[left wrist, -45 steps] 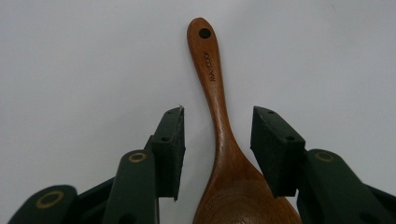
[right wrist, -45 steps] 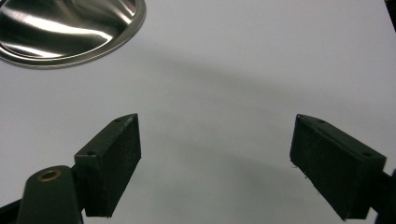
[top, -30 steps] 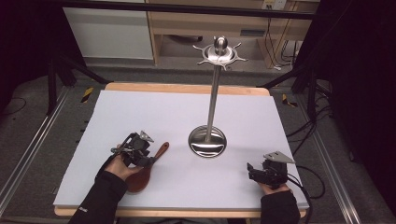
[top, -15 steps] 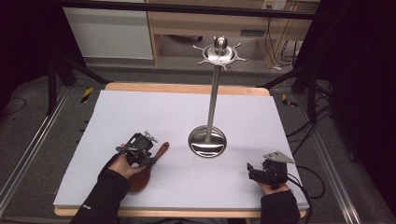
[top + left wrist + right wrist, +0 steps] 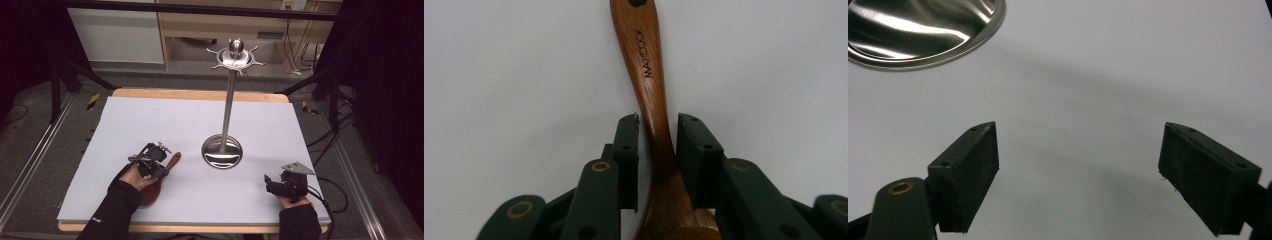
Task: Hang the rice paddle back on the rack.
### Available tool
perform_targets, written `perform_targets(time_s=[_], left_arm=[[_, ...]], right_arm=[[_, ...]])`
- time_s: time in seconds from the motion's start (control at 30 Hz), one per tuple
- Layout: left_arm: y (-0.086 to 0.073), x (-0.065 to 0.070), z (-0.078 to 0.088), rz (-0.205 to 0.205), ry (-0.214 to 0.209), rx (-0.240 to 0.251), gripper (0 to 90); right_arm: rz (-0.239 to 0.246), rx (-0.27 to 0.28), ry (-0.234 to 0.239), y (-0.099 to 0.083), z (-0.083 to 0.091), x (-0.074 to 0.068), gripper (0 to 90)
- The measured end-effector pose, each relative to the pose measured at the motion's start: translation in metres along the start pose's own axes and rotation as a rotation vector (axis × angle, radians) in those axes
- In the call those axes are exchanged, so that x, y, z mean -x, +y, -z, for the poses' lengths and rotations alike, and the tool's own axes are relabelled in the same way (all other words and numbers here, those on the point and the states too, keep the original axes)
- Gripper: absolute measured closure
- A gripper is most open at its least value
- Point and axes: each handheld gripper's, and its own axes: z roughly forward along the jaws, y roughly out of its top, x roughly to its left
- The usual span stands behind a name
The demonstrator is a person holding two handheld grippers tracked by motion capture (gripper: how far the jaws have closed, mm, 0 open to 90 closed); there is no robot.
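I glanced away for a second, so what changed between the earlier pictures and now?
Hardly anything: the left gripper crept slightly forward along the wooden spoon, its fingers either side of the handle. The right gripper, open, and the metal stand stayed put.

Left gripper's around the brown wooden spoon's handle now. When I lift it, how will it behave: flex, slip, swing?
The brown wooden spoon looks solid, so it likely stays stiff. Its glossy, tapering handle could slide between the left gripper's jaws. The bowl end lies behind the grip, so it may tilt down.
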Motion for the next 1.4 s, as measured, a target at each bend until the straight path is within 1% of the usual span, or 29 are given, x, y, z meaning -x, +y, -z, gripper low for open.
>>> perform_targets(time_s=[0.2,0.37,0.57,0.63,0.7,0.77,0.8,0.87,1.0,1.07,1.2,1.4], left_arm=[[0.001,0.001,-0.002,0.003,0.001,-0.011,71.8],[0.001,0.001,-0.003,0.009,0.005,-0.010,72.0],[0.000,0.000,-0.003,0.033,-0.004,-0.006,72.5],[0.001,0.000,-0.003,0.028,-0.003,-0.014,72.6],[0.002,0.001,-0.004,0.026,0.007,-0.021,72.7],[0.004,0.003,-0.004,0.016,0.020,-0.033,73.0],[0.005,0.004,-0.004,0.021,0.022,-0.039,73.1],[0.006,0.005,-0.004,0.018,0.031,-0.044,73.3],[0.007,0.005,-0.005,0.043,0.027,-0.058,74.2],[0.009,0.005,-0.004,0.040,0.030,-0.073,75.1],[0.010,0.006,-0.004,0.019,0.034,-0.081,77.5],[0.011,0.005,-0.004,0.014,0.023,-0.086,77.6]], right_arm=[[0.001,0.000,0.001,0.000,0.000,0.000,16.6],[0.006,0.000,0.002,0.000,0.000,0.000,16.6],[0.005,-0.004,0.002,0.000,-0.001,0.000,16.6],[0.005,-0.005,0.002,0.000,-0.001,0.000,16.6],[0.005,-0.006,0.002,0.000,-0.001,0.000,16.6],[0.004,-0.007,0.002,0.000,-0.001,0.000,16.6],[0.004,-0.007,0.002,0.000,-0.001,0.000,16.6],[0.003,-0.009,0.003,0.000,-0.001,0.000,16.5],[0.004,-0.010,0.003,0.000,-0.001,0.000,16.6],[0.001,-0.009,0.004,0.000,0.000,0.000,16.6],[0.004,-0.011,0.002,0.000,-0.001,0.000,16.5],[0.007,-0.012,0.001,0.000,-0.001,0.000,16.5]])
